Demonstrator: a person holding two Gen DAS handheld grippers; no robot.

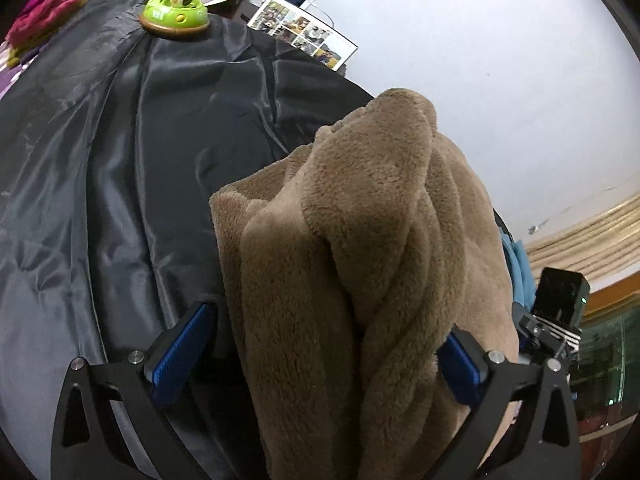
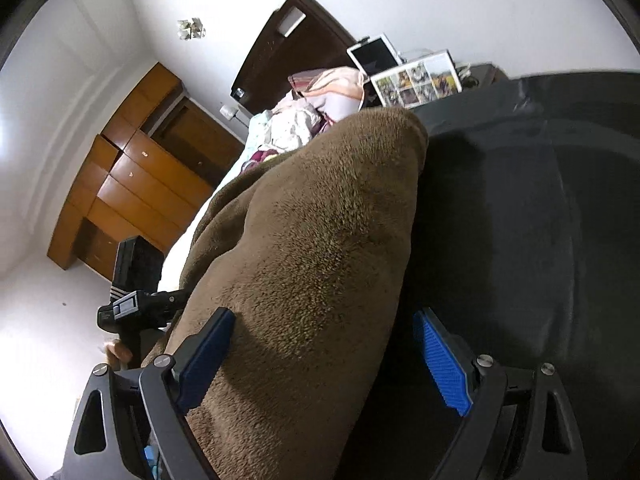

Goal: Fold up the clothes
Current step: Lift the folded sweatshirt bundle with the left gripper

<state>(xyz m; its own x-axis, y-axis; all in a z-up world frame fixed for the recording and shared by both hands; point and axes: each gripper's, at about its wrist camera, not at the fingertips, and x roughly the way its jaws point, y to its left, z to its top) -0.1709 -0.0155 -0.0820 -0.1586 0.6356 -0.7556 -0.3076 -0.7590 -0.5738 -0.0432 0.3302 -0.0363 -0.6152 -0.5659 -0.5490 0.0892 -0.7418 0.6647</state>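
Fleece (image 1: 360, 260) lies bunched on the dark sheet (image 1: 120, 160), between both grippers' spread fingers, ungripped. Left gripper (image 1: 320, 364) and right gripper (image 2: 324, 360) should pinch matching edges, then fold evenly.

Left hand-held gripper (image 1: 326, 354): pointed steeply downward, jaws spread wide, its blue pads (image 1: 180, 358) clear of the brown fleece between them.
Right hand-held gripper (image 2: 334, 360): tilted downward and rolled to one side, jaws wide apart; left pad (image 2: 206, 360) touched the fleece, right pad (image 2: 442, 364) stood free.
Relative position: the two sat near each other, each visible at the edge of the other's view.
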